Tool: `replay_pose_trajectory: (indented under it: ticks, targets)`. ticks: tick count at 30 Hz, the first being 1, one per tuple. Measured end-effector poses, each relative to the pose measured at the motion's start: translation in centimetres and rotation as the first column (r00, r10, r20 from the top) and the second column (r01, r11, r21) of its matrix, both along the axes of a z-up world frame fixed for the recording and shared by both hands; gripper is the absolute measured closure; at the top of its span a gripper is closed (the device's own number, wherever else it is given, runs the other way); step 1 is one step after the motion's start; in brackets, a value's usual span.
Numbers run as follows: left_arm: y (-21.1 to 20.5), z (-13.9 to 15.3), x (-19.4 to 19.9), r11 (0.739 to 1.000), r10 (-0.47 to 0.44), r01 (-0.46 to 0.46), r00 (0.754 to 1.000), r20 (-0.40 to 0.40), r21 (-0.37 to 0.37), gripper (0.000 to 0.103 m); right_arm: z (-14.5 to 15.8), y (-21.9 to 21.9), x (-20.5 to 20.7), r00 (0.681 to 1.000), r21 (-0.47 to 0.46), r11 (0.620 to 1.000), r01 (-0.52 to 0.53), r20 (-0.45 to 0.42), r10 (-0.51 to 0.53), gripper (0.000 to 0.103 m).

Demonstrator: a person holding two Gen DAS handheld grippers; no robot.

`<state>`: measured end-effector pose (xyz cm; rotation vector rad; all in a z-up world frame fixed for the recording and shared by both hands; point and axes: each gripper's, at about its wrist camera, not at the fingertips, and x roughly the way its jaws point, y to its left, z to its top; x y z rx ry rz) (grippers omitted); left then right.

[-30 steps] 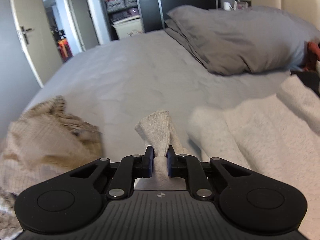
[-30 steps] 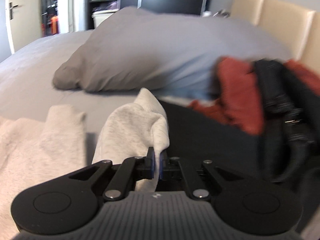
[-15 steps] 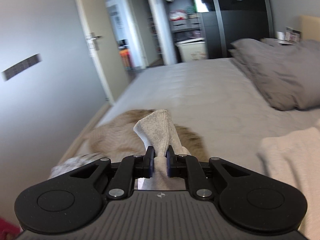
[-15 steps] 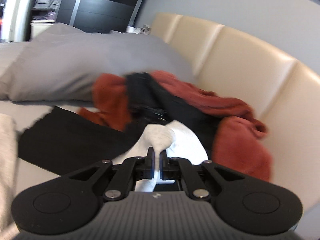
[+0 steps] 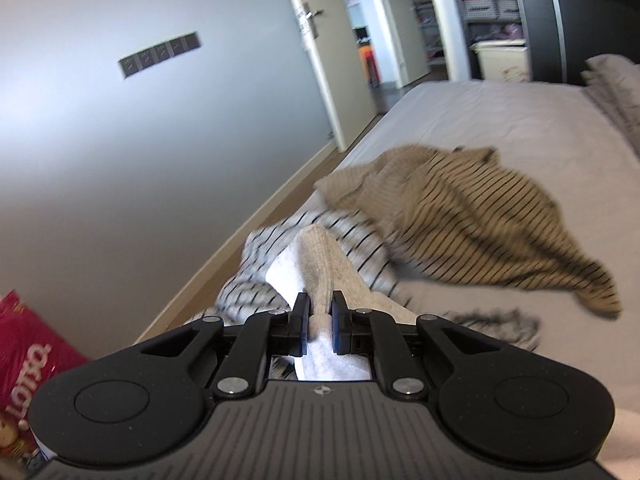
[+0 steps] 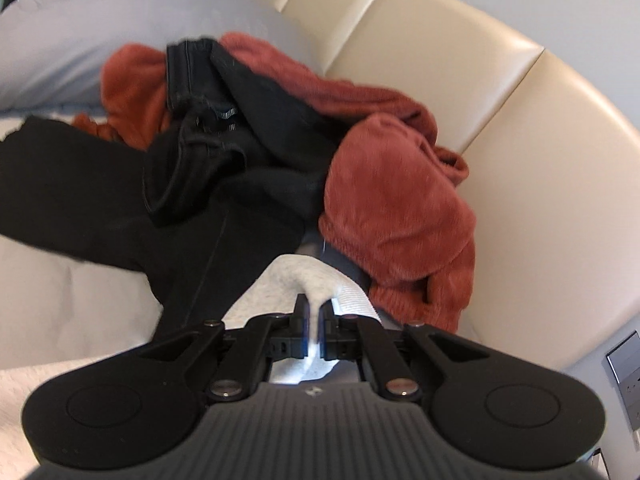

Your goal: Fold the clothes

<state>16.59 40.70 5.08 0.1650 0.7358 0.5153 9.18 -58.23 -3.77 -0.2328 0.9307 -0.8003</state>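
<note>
The left gripper (image 5: 320, 312) clamps a ribbed edge of the pale oatmeal knit garment (image 5: 320, 256), its view showing a tan striped sweater (image 5: 472, 216) on the grey bed (image 5: 520, 120). The right gripper (image 6: 315, 322) pinches another fold of that garment (image 6: 304, 284), before a rust-red fleece (image 6: 392, 208), black trousers (image 6: 200, 208) and cream padded headboard (image 6: 460, 64).

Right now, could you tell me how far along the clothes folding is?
Nothing visibly folded yet. In hand: the left gripper and right gripper each pinch a bunch of the light grey garment. Left: the tan striped top, black trousers and rust sweater lie crumpled on the bed.
</note>
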Motion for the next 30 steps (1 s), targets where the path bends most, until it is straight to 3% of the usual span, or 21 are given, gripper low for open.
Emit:
replay_pose_trajectory:
  ticks: [7,9,11,12,13,18,23,30]
  targets:
    - [1.6,-3.3,0.1,0.999,0.033,-0.036,0.993,-0.115,-0.022,0.091,-3.3,-1.0,0.9,0.995,0.042,0.999,0.032,-0.091,-0.028,0.095]
    - [1.7,-3.8,-0.3,0.999,0.015,-0.02,0.993,-0.119,-0.036,0.085,-3.7,-0.8,1.1,0.993,0.039,0.999,0.034,-0.116,-0.029,0.083]
    - [1.4,-3.8,-0.1,0.999,0.005,-0.01,0.995,-0.102,-0.052,0.07,-3.3,-0.5,1.0,0.994,0.008,1.0,0.028,-0.11,-0.027,0.048]
    - [1.1,-3.4,0.0,0.998,0.002,-0.007,0.996,-0.085,-0.061,0.062,-3.0,-0.3,0.9,0.994,-0.01,1.0,0.025,-0.103,-0.026,0.046]
    - [0.8,-3.0,0.0,0.998,-0.003,-0.001,0.998,-0.065,-0.068,0.05,-2.6,-0.2,0.9,0.995,-0.017,1.0,0.023,-0.093,-0.025,0.046]
    - [-2.5,-0.6,1.1,0.99,-0.11,0.11,0.994,0.005,-0.093,0.049,-0.3,1.1,1.0,1.0,0.022,1.0,-0.012,-0.022,0.012,0.046]
    - [-7.5,0.9,3.5,0.959,-0.221,0.228,0.973,0.058,-0.169,0.049,1.2,3.6,2.5,0.994,0.102,0.99,-0.097,0.06,0.091,0.046]
    - [-15.5,-1.2,8.8,0.904,-0.359,0.362,0.932,0.056,-0.227,0.05,0.7,8.6,7.5,0.962,0.266,0.93,-0.255,0.166,0.216,0.048]
